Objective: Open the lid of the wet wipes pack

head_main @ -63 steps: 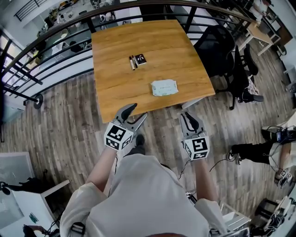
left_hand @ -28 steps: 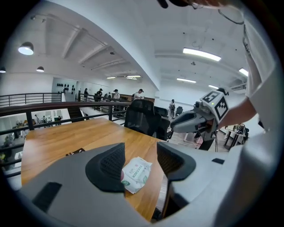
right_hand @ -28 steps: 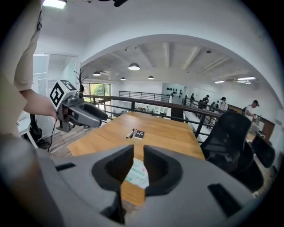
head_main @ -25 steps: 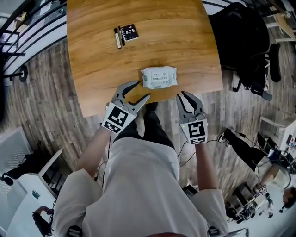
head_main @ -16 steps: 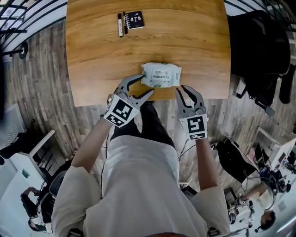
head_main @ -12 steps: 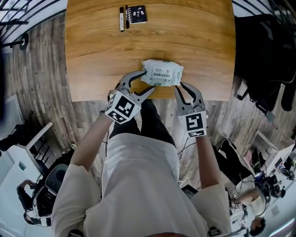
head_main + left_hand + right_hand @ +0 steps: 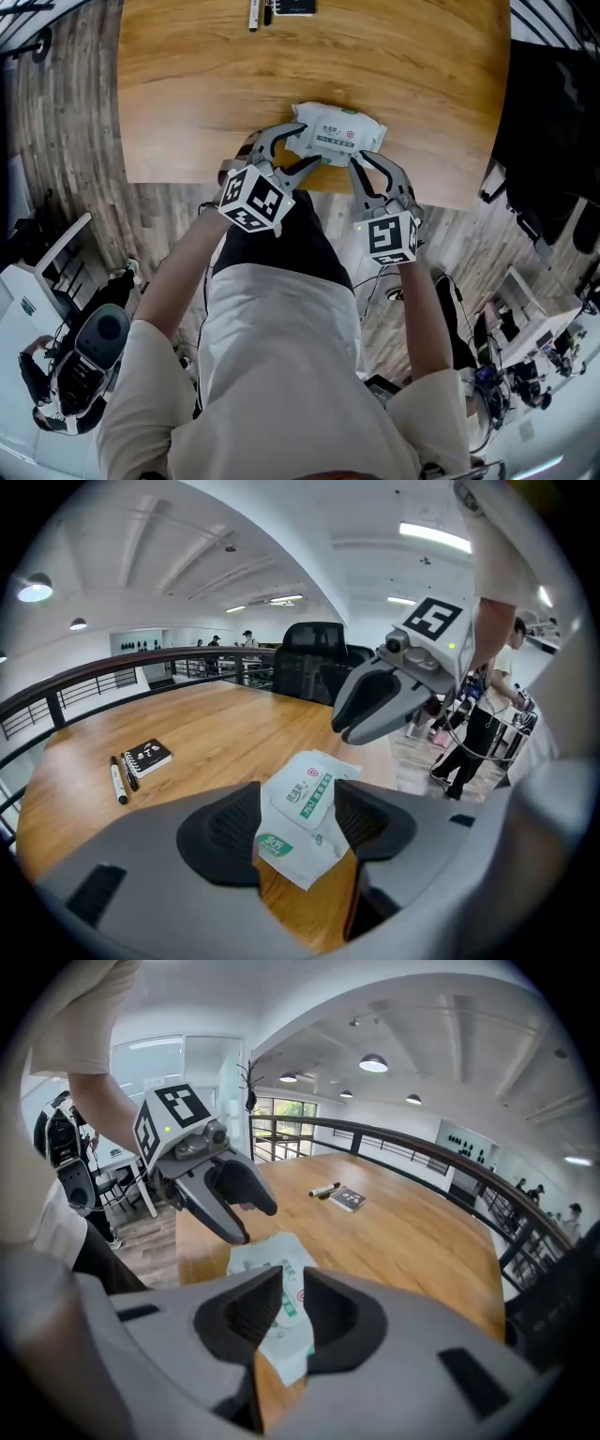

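**Helper:** What are your claws doing?

**Me:** My left gripper (image 7: 298, 808) is at the near edge of the table (image 7: 187, 94). Its jaws are wide apart. I can see the pack in the gap, but the pads do not squeeze it. My right gripper (image 7: 292, 1286) is at the same edge of the table, just beside the left one. Its jaws are open too, with a smaller gap, and they hold nothing.

**Helper:** Where is the pack?

**Me:** The wet wipes pack (image 7: 339, 134) lies flat on the table, close to the near edge, right in front of both claws. Its lid (image 7: 307, 794) faces up and is shut.

**Helper:** Anything past it?

**Me:** Yes. A small black notebook (image 7: 148, 756) sits on the far side of the table, well apart from the pack. Two pens (image 7: 117, 780) lie just beside the notebook.
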{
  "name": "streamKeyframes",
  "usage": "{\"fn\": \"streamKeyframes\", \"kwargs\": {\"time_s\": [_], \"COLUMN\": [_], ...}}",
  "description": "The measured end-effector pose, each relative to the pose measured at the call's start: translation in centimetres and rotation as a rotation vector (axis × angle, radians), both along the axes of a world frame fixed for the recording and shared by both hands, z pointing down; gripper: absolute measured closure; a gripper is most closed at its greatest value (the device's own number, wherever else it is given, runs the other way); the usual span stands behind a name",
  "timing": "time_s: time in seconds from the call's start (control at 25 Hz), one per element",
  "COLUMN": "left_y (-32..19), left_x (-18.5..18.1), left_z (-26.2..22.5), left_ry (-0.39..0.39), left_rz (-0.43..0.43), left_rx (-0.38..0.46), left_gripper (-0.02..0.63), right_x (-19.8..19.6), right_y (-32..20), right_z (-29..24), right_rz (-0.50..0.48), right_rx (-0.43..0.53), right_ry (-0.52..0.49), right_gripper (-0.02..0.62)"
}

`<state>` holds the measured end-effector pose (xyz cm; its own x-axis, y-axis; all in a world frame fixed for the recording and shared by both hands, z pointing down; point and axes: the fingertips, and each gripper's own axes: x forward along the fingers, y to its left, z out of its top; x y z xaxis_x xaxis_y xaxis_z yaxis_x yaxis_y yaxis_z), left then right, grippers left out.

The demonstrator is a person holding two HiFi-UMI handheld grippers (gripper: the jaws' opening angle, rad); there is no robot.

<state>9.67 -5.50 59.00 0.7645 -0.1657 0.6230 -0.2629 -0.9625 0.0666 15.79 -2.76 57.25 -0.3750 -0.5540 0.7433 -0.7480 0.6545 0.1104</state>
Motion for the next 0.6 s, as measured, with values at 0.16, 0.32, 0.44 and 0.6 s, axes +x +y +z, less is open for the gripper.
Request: {"fn": "streamKeyframes", "kwargs": {"time_s": [0.16,0.32,0.44,0.6], "left_y": [0.0,0.2,0.0,0.2], "left_x": [0.1,0.1,0.1,0.1], "left_z": [1.8,3.3,4.1,4.5], "left_ry": [-0.021,-0.046,-0.052,-0.053], "left_rz": [0.028,0.072,0.09,0.104], "left_rx": [0.013,0.042,0.057,0.054], "left_gripper": [0.365,0.362,0.362,0.359], "right_x": [-0.7,-1.9,-2.7,-3.3], "right_y": [0.0,0.4,0.4,0.7], "right_z": [2.2,3.9,5.1,6.0], "right_rz": [-0.067,-0.174,-0.223,-0.271], "right_rx": [-0.016,-0.005,-0.001,-0.004], "right_ry": [0.051,0.132,0.161,0.191], "right_gripper": [0.54,0.54,0.54,0.54]}}
